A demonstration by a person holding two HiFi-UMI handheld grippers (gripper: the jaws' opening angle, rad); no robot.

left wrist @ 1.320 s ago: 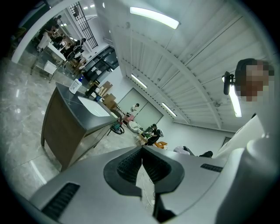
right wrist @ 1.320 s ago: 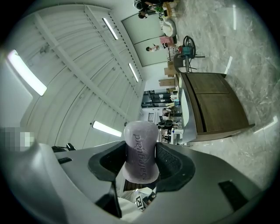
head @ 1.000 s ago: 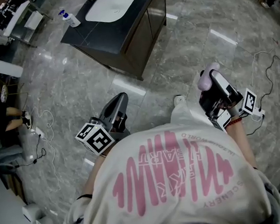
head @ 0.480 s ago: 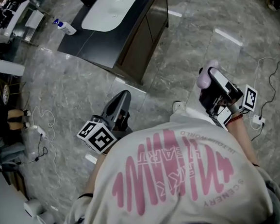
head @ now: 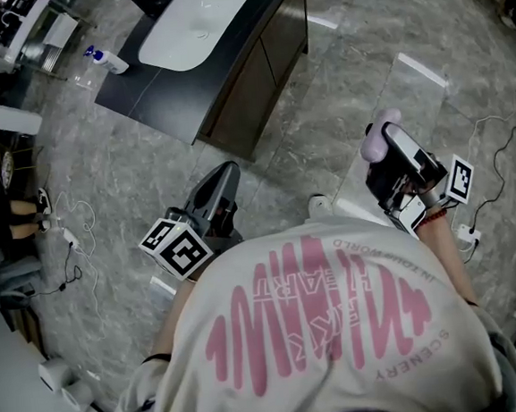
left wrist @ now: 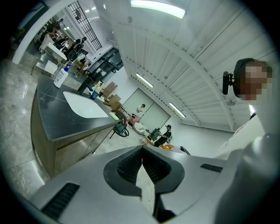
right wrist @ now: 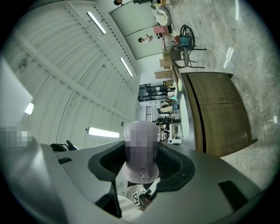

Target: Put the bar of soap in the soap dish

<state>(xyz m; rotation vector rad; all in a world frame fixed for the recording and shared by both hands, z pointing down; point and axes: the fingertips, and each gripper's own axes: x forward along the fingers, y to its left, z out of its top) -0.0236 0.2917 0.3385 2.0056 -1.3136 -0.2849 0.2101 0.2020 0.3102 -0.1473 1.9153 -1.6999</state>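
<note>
- Soap (right wrist: 141, 151) is the task's thing in hand: the right gripper (head: 387, 140) is clamped on the lavender bar, which stands up out of the jaws with the pads on both of its sides.
- Pick-up is therefore done; the carry and the placing are judged left to do.
- No dish can be made out in any view, so where the soap must go is not clear. The counter (head: 154, 97) with its sink (head: 197, 22) and a bottle (head: 101, 59) lies ahead, well apart from both grippers.
- The left gripper (left wrist: 142, 153) has its jaws together with nothing between them.
- Both hands are held out ahead of the torso, over the floor (head: 321, 105). The right gripper tilts a little upward; the left lies about level, aimed toward the counter.
</note>
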